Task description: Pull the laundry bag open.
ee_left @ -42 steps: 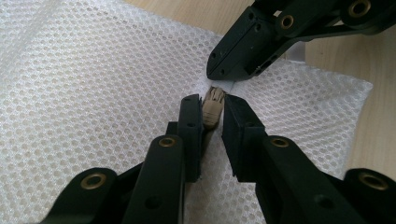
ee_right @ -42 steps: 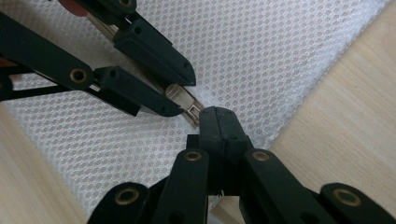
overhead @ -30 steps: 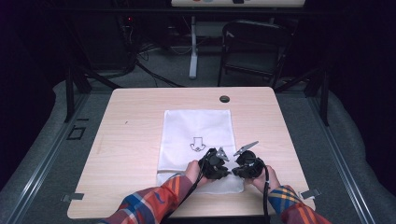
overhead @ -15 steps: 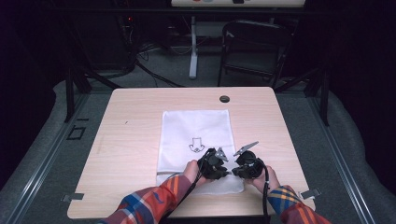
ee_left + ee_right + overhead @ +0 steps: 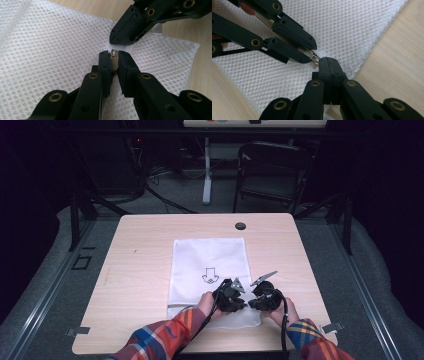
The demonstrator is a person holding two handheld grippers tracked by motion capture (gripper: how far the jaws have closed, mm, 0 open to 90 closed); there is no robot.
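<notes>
High view: both tools at near edge of white mesh laundry bag (image 5: 209,265) w/ arrow print, light wood desk (image 5: 140,270). Left gripper view: left tool (image 5: 114,56) clamped on small beige zip pull (image 5: 114,60). Right gripper view: right tool (image 5: 328,62) clamped on bag's mesh edge.

The high view looks forward and down from above the person's side of the table (image 5: 150,250), far enough back to take in the whole tabletop. The left gripper view sits close behind the left gripper (image 5: 114,58) and looks along its jaws at the white mesh bag (image 5: 50,50). The right gripper view does likewise behind the right gripper (image 5: 328,65). All three views share the bag's near edge, where both grippers meet.
</notes>
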